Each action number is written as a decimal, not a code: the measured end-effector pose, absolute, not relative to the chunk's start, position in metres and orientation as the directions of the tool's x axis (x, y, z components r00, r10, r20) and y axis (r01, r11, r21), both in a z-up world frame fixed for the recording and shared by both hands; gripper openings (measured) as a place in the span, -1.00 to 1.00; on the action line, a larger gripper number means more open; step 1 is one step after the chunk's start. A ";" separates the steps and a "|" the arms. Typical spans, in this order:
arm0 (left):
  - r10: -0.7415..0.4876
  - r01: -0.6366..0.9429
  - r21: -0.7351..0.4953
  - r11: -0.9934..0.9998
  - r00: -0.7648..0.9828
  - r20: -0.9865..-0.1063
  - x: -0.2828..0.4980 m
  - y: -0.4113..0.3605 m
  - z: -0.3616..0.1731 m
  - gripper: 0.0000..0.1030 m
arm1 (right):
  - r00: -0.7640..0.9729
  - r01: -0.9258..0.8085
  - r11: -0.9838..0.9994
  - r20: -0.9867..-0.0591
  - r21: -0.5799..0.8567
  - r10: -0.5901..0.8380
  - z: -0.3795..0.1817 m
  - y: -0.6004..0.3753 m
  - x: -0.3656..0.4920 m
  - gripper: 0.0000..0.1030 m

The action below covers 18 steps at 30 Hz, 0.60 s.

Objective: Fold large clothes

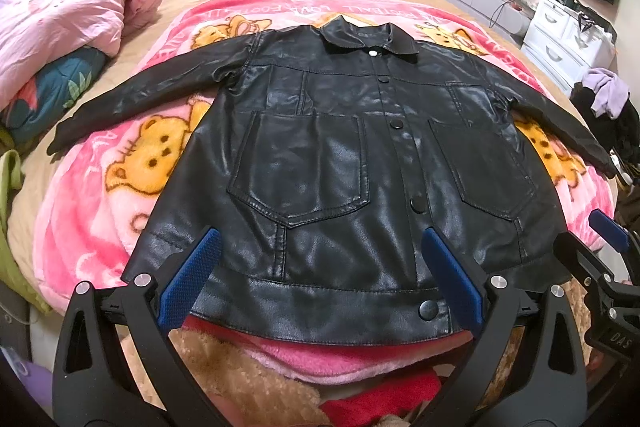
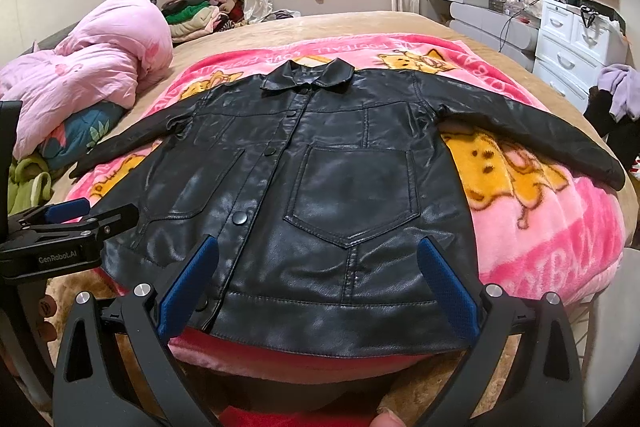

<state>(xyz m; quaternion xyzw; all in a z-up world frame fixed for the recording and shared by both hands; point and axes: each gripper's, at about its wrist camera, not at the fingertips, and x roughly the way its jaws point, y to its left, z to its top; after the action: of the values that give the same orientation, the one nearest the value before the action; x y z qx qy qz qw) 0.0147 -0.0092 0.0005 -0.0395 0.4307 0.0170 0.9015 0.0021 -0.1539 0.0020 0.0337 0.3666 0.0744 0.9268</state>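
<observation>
Reading "GenRobot.AI", the left gripper (image 2: 86,213) sits beside the jacket (image 2: 320,187) hem. Both it and the right gripper (image 2: 318,279) gape wide, empty, above the blanket (image 2: 560,227) lettered "LOVE FOOTBALL".

jacket (image 1: 320,155): glossy black with black snaps. blanket (image 1: 120,187): pink with yellow cartoon cats and white lettering. gripper pads (image 1: 192,275): textured blue.

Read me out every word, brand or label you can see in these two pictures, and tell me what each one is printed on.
"GenRobot.AI": on the side of the left gripper, seen from the right wrist view.
"DAS": on the body of the right gripper, partly cut off.
"LOVE FOOTBALL": white letters, upside down, along the far border of the pink fleece cartoon blanket; its remaining lettering is too distorted to read.
Black leather jacket: no text visible.
</observation>
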 end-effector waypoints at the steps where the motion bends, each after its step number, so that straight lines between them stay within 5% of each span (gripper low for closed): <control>1: -0.004 -0.064 -0.057 0.996 0.629 -0.777 0.015 -0.009 0.000 0.82 | 0.721 -0.112 0.987 -0.674 0.116 0.161 0.002 -0.154 0.002 0.92; 18: -0.006 -0.056 -0.054 0.997 0.629 -0.777 0.032 -0.015 0.003 0.82 | 0.710 -0.092 0.989 -0.690 0.113 0.145 0.007 -0.150 0.024 0.92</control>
<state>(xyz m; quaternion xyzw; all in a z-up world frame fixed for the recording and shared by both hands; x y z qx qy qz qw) 0.0319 -0.0149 0.0032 -0.0363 0.4305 0.0138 0.9018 0.0241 -0.1496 0.0069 0.0352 0.3756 0.0642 0.9239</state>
